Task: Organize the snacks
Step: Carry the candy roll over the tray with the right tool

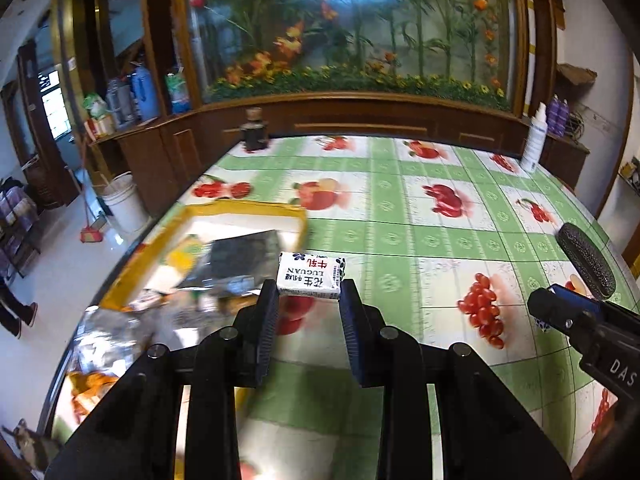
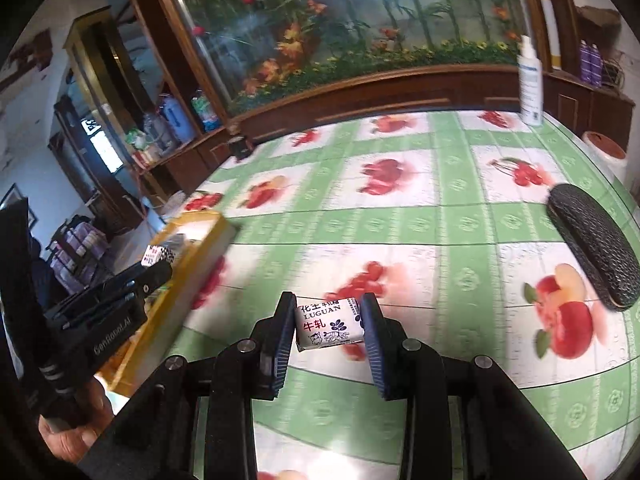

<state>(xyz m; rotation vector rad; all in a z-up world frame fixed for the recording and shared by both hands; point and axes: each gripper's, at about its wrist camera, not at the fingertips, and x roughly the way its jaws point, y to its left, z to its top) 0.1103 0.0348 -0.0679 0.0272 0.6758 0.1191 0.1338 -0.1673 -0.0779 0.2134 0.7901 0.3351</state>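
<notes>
1. Left gripper [image 1: 309,292]: two black fingers with ribbed pads clamp a small white candy [image 1: 311,276] at their tips. The candy is a rectangular block in a glossy wrapper; its long axis runs crosswise from one pad to the other, and its red and blue print reads upside down in the left wrist view.
2. Right gripper [image 2: 329,322]: its pads grasp a second white candy [image 2: 329,325] of the same shape and wrapper. The long axis again spans the gap between the fingers, slightly tilted, and the print ("LUGUAN") reads upright in the right wrist view.
3. Yellow tray [image 1: 240,208]: a shallow rectangular box with a yellow rim, ahead and to the left of the left gripper's tips. It holds blurred snack packets, among them a dark, shiny foil one. From the right gripper it lies to the left [image 2: 208,240], with the left gripper [image 2: 160,264] over it.
4. Tablecloth [image 1: 400,240]: smooth, glossy sheet, green and white checks with printed red fruit, beneath both grippers.
5. Black case [image 2: 592,248]: oblong, rounded, woven texture, lying flat ahead and to the right of the right gripper.
6. White spray bottle [image 2: 530,80]: upright plastic cylinder, far ahead at the table's rear right edge
</notes>
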